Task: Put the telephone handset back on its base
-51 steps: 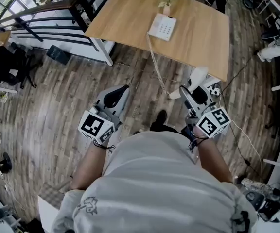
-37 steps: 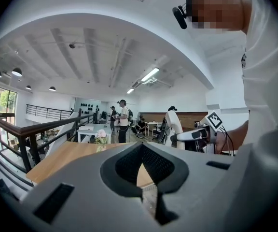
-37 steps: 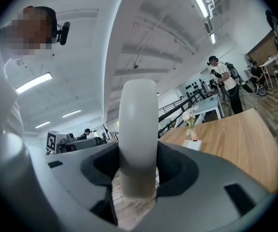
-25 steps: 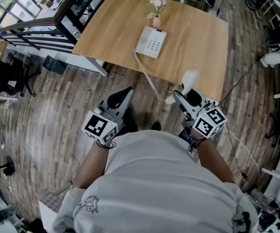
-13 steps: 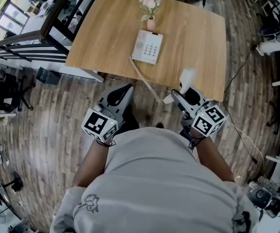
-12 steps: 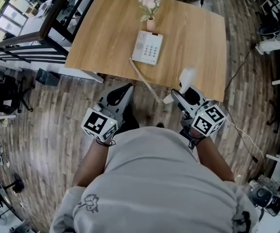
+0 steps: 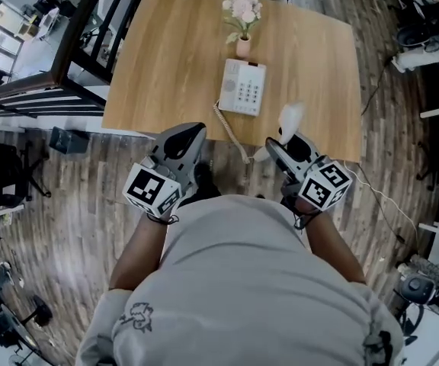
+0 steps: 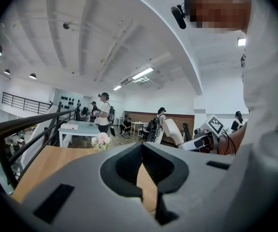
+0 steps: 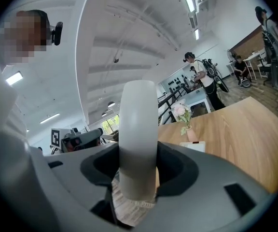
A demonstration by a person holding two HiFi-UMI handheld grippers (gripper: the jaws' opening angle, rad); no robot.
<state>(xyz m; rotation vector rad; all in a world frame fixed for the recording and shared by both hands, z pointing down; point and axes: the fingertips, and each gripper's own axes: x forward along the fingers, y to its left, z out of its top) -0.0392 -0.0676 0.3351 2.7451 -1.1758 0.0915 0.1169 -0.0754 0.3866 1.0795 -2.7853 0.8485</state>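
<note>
The white telephone base point(image 7: 242, 88) lies on the wooden table point(image 7: 158, 59), near its front edge. A coiled cord point(image 7: 231, 132) runs from the base down to the white handset point(image 7: 289, 120). My right gripper point(image 7: 280, 137) is shut on the handset, which stands upright between its jaws point(image 9: 138, 129). Past it, the right gripper view shows the base point(image 9: 193, 146) on the table. My left gripper point(image 7: 187, 133) hangs at the table's front edge, shut with nothing in it point(image 8: 143, 151). In the left gripper view the handset point(image 8: 173, 132) shows at the right.
A small vase of pink flowers point(image 7: 242, 23) stands just behind the base. Dark railings point(image 7: 67, 59) run along the left of the table. Cables point(image 7: 387, 204) and office gear lie on the wood floor at the right. Several people point(image 8: 103, 112) stand at desks far off.
Both grippers have come up to the table's front edge, and the base now lies much closer ahead. The handset stays in the right gripper.
</note>
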